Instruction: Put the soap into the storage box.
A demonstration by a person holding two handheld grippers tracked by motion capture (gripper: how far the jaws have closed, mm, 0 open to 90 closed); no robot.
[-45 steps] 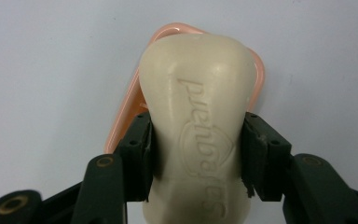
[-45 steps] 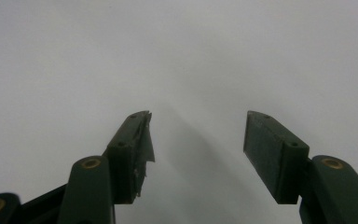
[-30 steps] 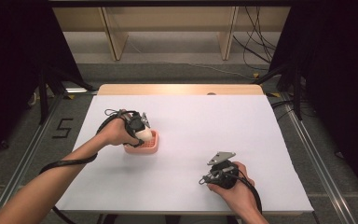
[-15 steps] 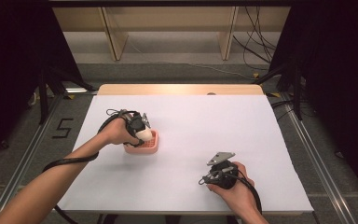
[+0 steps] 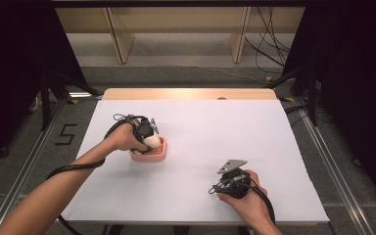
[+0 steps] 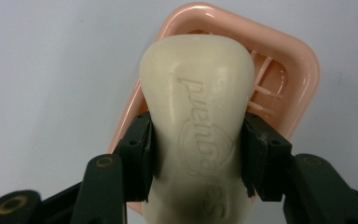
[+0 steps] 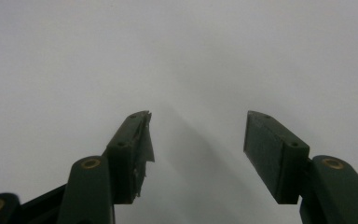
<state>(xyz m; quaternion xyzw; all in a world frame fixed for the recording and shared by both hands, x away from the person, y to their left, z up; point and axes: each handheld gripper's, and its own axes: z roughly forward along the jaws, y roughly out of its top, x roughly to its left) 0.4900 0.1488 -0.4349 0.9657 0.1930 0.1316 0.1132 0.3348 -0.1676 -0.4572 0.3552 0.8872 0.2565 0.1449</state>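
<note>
A white table sheet [image 5: 215,132] lay under the left gripper [image 5: 149,138], its wooden edge [image 5: 186,94] beyond. A floor marking "5" [image 5: 64,134] sat left of it; cables [image 5: 267,58] and shelf legs [image 5: 120,41] lay farther off.

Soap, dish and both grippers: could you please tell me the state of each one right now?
Soap: clamped at its sides, held over the dish.
Dish: upright on the table, under the soap.
Left gripper: shut on the soap.
Right gripper: open, nothing between its jaws.
</note>
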